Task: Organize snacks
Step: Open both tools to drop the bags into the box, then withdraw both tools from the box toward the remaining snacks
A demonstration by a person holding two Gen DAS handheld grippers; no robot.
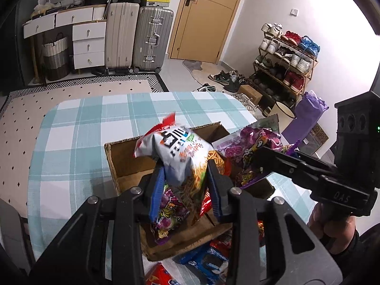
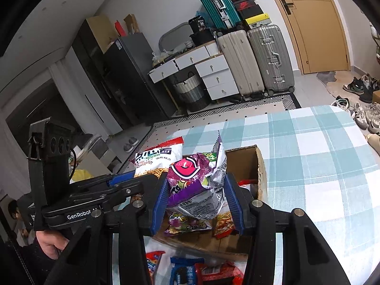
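My left gripper [image 1: 186,173] is shut on a white and red noodle snack bag [image 1: 175,156], held above an open cardboard box [image 1: 123,156]. Beside it on the right, my right gripper [image 1: 258,154] is shut on a purple snack bag [image 1: 249,142]. In the right wrist view that gripper [image 2: 197,185] pinches the purple bag [image 2: 197,178] over the box [image 2: 260,166]. The left gripper [image 2: 133,180] and its white bag [image 2: 156,159] show to its left. Inside the box lie another purple bag [image 1: 166,211] and red packets.
The box stands on a table with a teal plaid cloth [image 1: 95,123]. Loose packs lie in front of the box: a blue cookie pack [image 1: 206,261] and a red pack [image 1: 159,275]. Beyond the table are suitcases [image 1: 137,38], a shoe rack [image 1: 285,59] and a door [image 1: 204,16].
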